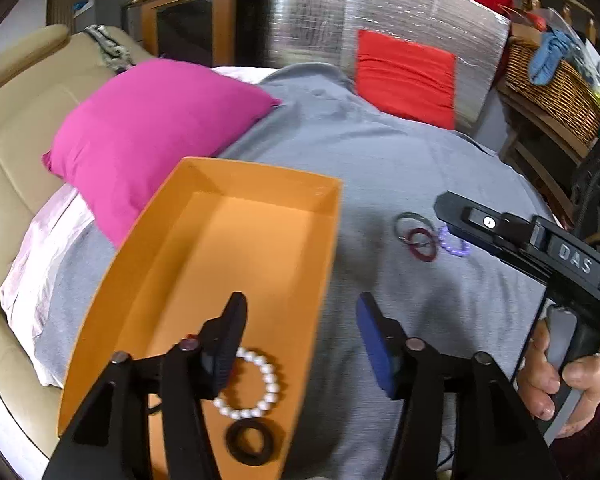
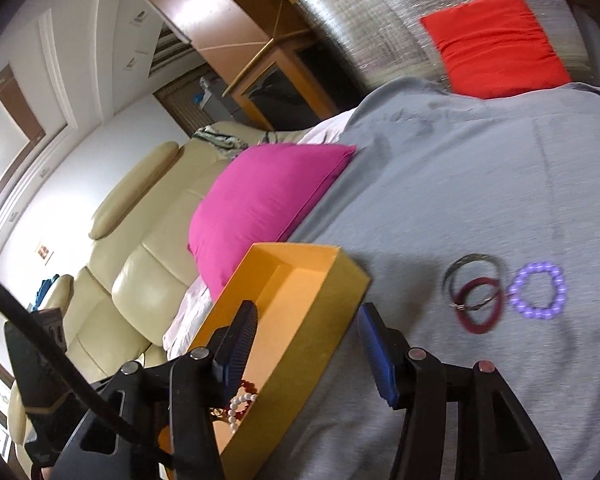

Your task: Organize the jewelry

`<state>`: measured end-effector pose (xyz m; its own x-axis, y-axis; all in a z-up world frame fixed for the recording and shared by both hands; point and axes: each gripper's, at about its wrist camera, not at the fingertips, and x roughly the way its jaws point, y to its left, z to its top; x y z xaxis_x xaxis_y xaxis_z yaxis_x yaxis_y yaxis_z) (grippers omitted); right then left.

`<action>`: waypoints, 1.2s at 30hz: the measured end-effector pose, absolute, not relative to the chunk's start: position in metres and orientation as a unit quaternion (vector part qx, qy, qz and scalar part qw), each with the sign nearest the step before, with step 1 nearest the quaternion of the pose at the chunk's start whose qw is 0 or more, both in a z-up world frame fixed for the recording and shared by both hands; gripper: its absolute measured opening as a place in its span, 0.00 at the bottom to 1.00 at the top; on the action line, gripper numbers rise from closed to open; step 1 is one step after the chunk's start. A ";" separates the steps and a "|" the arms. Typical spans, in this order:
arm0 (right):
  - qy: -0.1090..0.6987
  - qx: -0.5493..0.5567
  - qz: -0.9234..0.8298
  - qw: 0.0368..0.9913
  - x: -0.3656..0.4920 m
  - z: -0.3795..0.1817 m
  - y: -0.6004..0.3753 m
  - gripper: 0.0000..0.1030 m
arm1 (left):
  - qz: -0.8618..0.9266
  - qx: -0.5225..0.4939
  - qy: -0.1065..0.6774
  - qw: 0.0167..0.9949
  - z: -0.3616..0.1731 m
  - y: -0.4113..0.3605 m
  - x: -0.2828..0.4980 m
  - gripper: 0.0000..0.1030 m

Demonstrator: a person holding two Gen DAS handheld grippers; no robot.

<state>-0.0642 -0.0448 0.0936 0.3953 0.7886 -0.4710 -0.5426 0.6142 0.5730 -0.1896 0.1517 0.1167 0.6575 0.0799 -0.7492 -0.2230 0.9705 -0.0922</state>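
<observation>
An orange box (image 1: 324, 216) lies on a grey sheet (image 1: 380, 152). Inside it, near me, rest a white pearl bracelet (image 1: 260, 384) and a black band (image 1: 250, 442). My left gripper (image 1: 300, 312) hangs open over the box's right wall, nothing between its pads. To the right on the sheet lie a grey ring (image 1: 405, 220), a dark red band (image 1: 422, 245) and a purple bead bracelet (image 1: 454, 245). My right gripper (image 2: 306, 320) stands open over the box wall (image 2: 300, 380), holding nothing. That view also shows the pearl bracelet (image 2: 238, 406), red beads (image 2: 249, 386), the purple bracelet (image 2: 538, 296) and the red band (image 2: 480, 312).
A pink pillow (image 1: 148, 128) lies behind the box against a beige sofa (image 1: 16, 120). A red cushion (image 1: 404, 76) leans on a silver panel (image 1: 320, 12). A wicker basket (image 1: 552, 88) stands at the right. A hand (image 1: 556, 380) grips the right tool's handle.
</observation>
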 end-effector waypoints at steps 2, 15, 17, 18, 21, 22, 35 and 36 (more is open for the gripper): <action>0.371 0.171 0.395 0.823 -0.059 0.096 -0.057 0.55 | 0.074 -0.082 0.404 0.908 0.119 0.140 -0.187 0.63; 0.365 0.269 0.308 0.837 -0.026 0.104 -0.174 0.55 | 0.048 -0.070 0.420 0.904 0.111 0.095 -0.183 0.67; 0.365 0.282 0.297 0.836 -0.024 0.106 -0.189 0.55 | 0.042 -0.064 0.422 0.903 0.110 0.088 -0.183 0.67; 0.366 0.286 0.294 0.835 -0.022 0.107 -0.192 0.55 | 0.039 -0.063 0.423 0.903 0.110 0.086 -0.183 0.67; 0.369 0.295 0.281 0.836 -0.021 0.107 -0.208 0.55 | 0.031 -0.063 0.427 0.902 0.107 0.079 -0.182 0.68; 0.369 0.297 0.276 0.836 -0.020 0.108 -0.214 0.55 | 0.029 -0.064 0.428 0.901 0.105 0.077 -0.182 0.68; 0.413 0.305 0.239 0.824 -0.009 0.088 -0.251 0.55 | -0.004 -0.026 0.439 0.898 0.094 0.044 -0.140 0.68; 0.417 0.304 0.240 0.822 -0.008 0.085 -0.250 0.55 | -0.006 -0.019 0.439 0.898 0.093 0.041 -0.135 0.68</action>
<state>-0.0080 -0.2499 0.0851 0.5365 0.6479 -0.5407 -0.1406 0.7004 0.6997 -0.1347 0.0412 0.0932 0.6149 -0.0268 -0.7882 -0.0064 0.9992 -0.0389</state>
